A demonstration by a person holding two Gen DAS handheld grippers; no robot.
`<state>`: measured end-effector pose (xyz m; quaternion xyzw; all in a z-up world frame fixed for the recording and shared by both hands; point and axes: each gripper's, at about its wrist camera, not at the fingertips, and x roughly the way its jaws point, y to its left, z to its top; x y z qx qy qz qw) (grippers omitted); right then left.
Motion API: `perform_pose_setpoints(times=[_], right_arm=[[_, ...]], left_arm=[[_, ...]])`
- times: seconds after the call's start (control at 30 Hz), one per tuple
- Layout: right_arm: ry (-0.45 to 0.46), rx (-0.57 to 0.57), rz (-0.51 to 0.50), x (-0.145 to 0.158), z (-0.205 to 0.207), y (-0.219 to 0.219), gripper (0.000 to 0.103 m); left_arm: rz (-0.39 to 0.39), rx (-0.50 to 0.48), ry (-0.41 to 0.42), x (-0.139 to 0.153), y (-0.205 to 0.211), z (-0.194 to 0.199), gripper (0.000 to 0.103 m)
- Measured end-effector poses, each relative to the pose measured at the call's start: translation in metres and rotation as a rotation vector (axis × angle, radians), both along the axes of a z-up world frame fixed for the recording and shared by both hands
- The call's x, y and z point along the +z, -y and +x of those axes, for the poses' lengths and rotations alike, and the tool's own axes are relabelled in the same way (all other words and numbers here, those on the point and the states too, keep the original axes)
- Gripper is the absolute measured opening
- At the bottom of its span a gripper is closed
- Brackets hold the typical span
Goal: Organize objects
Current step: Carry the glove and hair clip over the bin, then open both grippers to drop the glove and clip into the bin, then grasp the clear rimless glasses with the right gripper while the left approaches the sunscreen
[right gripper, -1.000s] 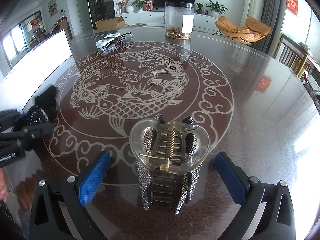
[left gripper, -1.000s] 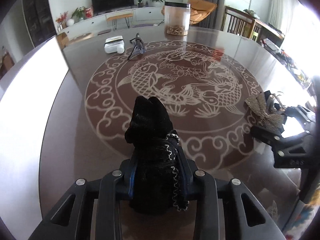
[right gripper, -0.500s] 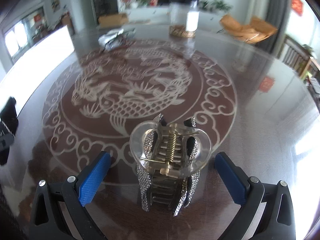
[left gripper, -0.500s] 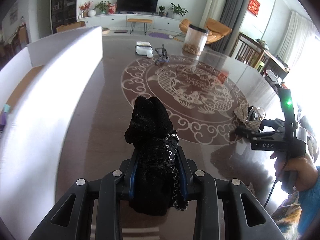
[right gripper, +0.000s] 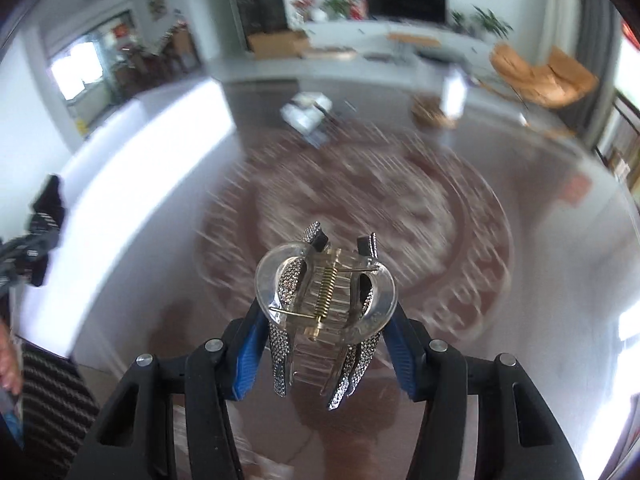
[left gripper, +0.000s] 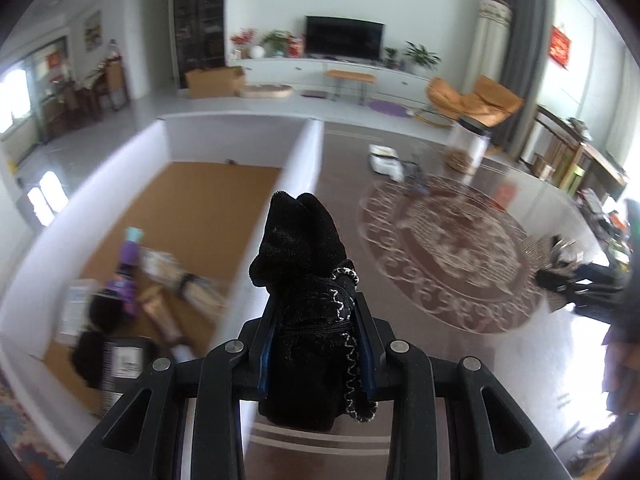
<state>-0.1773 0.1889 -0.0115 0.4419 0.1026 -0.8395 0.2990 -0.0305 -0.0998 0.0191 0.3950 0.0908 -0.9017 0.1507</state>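
My left gripper (left gripper: 316, 344) is shut on a black velvet hair bow with silver trim (left gripper: 304, 248), held above the right wall of a white box (left gripper: 310, 152) with a cardboard floor. Several small items lie blurred in that box. My right gripper (right gripper: 324, 340) is closing, and its blue pads (right gripper: 250, 344) touch the sides of a clear hair claw clip set with rhinestones (right gripper: 326, 292), which hangs above the table. In the left wrist view the right gripper (left gripper: 576, 280) with the clip shows at the right edge. The right wrist view shows the left gripper (right gripper: 36, 248) at its left edge.
The round brown table with a pale fish pattern (left gripper: 440, 240) carries a clear jar (left gripper: 468, 148), a white packet (left gripper: 384, 160) and a small dark item (left gripper: 416, 176) at the far side. A person's hand (right gripper: 8, 364) and striped sleeve (right gripper: 48, 400) show low left.
My left gripper rose and swung left with the bow, bringing the white box's inside into view. My right gripper closed from wide open onto the clip and lifted it off the table.
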Motion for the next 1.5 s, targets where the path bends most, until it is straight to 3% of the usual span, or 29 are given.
perform_pose_setpoints(times=[0.33, 0.57, 0.6, 0.67, 0.7, 0.77, 0.9, 1.0, 1.13, 1.23, 1.37, 1.5], right_arm=[[-0.063, 0.292, -0.152, 0.073, 0.047, 0.145, 0.055], [-0.031, 0.439, -0.173, 0.064, 0.074, 0.266, 0.055], [-0.011, 0.446, -0.176, 0.059, 0.075, 0.281, 0.056], [0.030, 0.463, -0.169, 0.045, 0.076, 0.311, 0.061], [0.049, 0.467, -0.161, 0.038, 0.075, 0.321, 0.077], [0.076, 0.460, -0.158, 0.026, 0.077, 0.335, 0.088], [0.048, 0.431, -0.208, 0.018, 0.075, 0.313, 0.088], [-0.023, 0.343, -0.205, 0.007, 0.052, 0.267, 0.091], [-0.097, 0.062, -0.142, -0.018, -0.029, 0.181, 0.091], [-0.065, -0.180, -0.083, -0.040, -0.117, 0.128, 0.091], [-0.020, -0.186, -0.025, -0.052, -0.193, 0.136, 0.083], [-0.051, -0.134, 0.040, -0.062, -0.229, 0.178, 0.073]], left_arm=[[-0.087, 0.173, 0.018, 0.010, 0.067, 0.033, 0.033], [-0.094, 0.284, 0.065, -0.003, 0.130, 0.050, 0.035], [-0.085, 0.295, 0.083, -0.007, 0.139, 0.050, 0.038], [-0.052, 0.321, 0.131, -0.020, 0.158, 0.050, 0.064], [-0.044, 0.340, 0.152, -0.025, 0.165, 0.051, 0.090], [-0.050, 0.383, 0.155, -0.030, 0.173, 0.058, 0.095], [-0.021, 0.399, 0.056, -0.019, 0.163, 0.072, 0.095], [-0.012, 0.332, -0.018, -0.004, 0.136, 0.070, 0.095], [-0.005, 0.178, -0.105, 0.014, 0.080, 0.061, 0.096], [0.026, 0.072, -0.140, 0.019, 0.049, 0.056, 0.096], [0.060, -0.069, -0.151, 0.023, 0.004, 0.043, 0.096], [0.047, -0.152, -0.084, 0.012, -0.028, 0.027, 0.096]])
